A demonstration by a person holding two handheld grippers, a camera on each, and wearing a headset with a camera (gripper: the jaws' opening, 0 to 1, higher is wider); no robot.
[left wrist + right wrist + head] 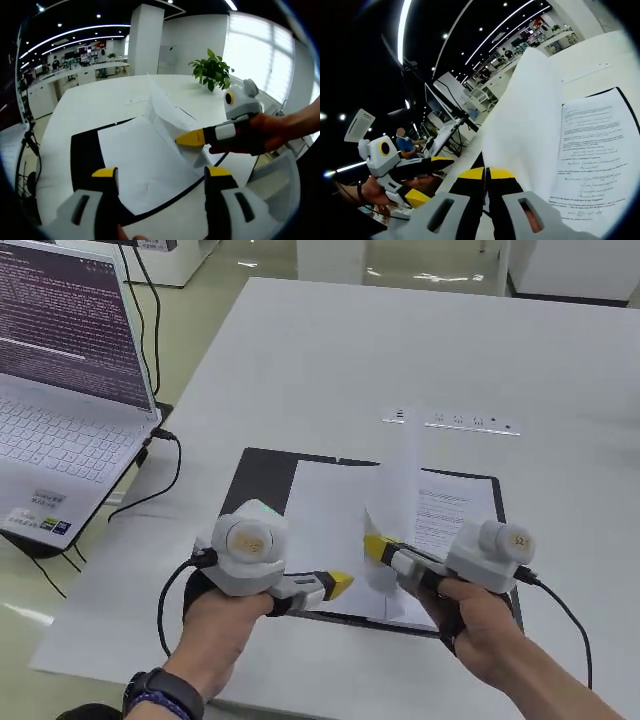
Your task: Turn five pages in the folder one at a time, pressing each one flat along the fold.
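Folder [262,480] lies open near the front edge of the white table [420,340]. Much free surface is behind it and to its right. A laptop [60,390] stands at the left, well apart from it. One page [398,480] stands upright over the middle of the folder. The right gripper [374,548] has its jaws closed on the lower edge of this page. The left gripper [162,172] is over the near edge of the folder, with jaws wide apart and holding nothing. I cannot tell if it touches the paper.
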